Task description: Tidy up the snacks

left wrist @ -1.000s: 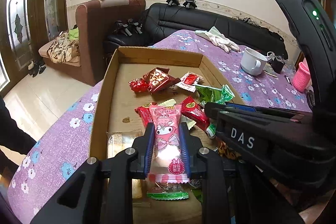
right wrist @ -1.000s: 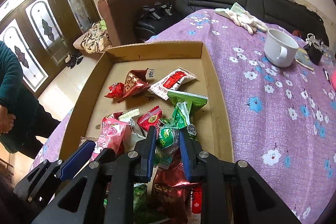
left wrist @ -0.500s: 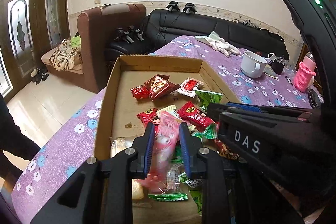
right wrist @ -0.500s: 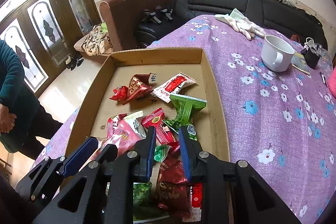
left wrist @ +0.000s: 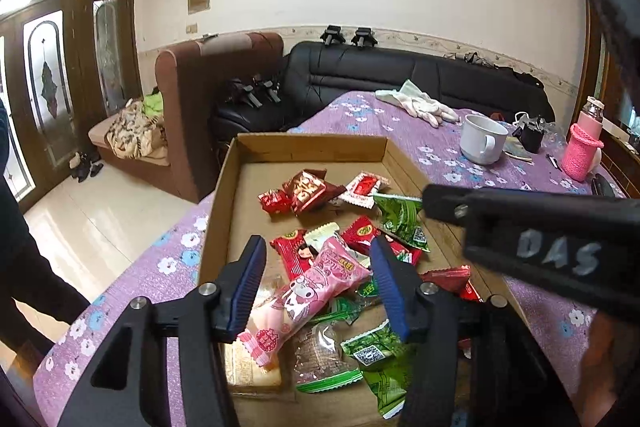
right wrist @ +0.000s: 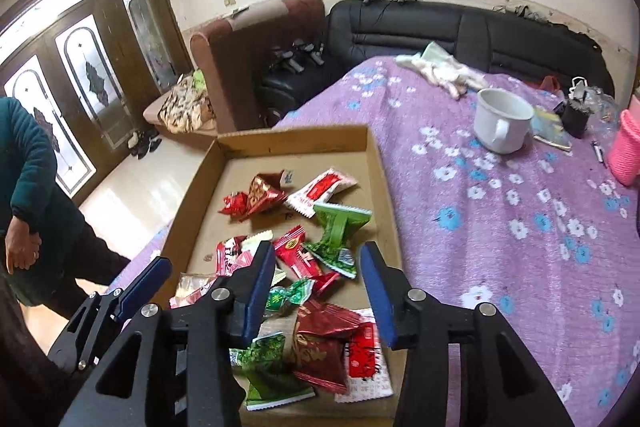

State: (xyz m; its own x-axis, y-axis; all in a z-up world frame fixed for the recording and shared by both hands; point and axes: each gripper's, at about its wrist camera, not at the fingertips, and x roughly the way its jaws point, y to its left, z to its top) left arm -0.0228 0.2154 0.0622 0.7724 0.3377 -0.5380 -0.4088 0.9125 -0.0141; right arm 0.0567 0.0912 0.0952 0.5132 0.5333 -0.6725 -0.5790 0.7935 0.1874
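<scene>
A shallow cardboard box (left wrist: 312, 147) (right wrist: 296, 143) on the purple flowered table holds several red, green and white snack packets. My left gripper (left wrist: 318, 247) is open above the box's near half; a pink cartoon packet (left wrist: 308, 291) lies loose on the pile between and below its jaws. My right gripper (right wrist: 318, 253) is open and empty above red packets (right wrist: 320, 343) and green packets (right wrist: 336, 227). The right gripper's body also shows in the left wrist view (left wrist: 532, 239), and the left gripper's finger in the right wrist view (right wrist: 144, 279).
A white mug (right wrist: 502, 121), white gloves (right wrist: 444, 71), a pink sleeve holder (left wrist: 580, 155) and small clutter sit on the table's right side. A person in dark green (right wrist: 28, 187) stands at the left. A black sofa (left wrist: 400, 79) and brown armchair (left wrist: 192, 99) stand behind.
Both grippers opened. The left let go of the pink packet, which now lies tilted on the pile. The right let go of a green packet and rose slightly.
</scene>
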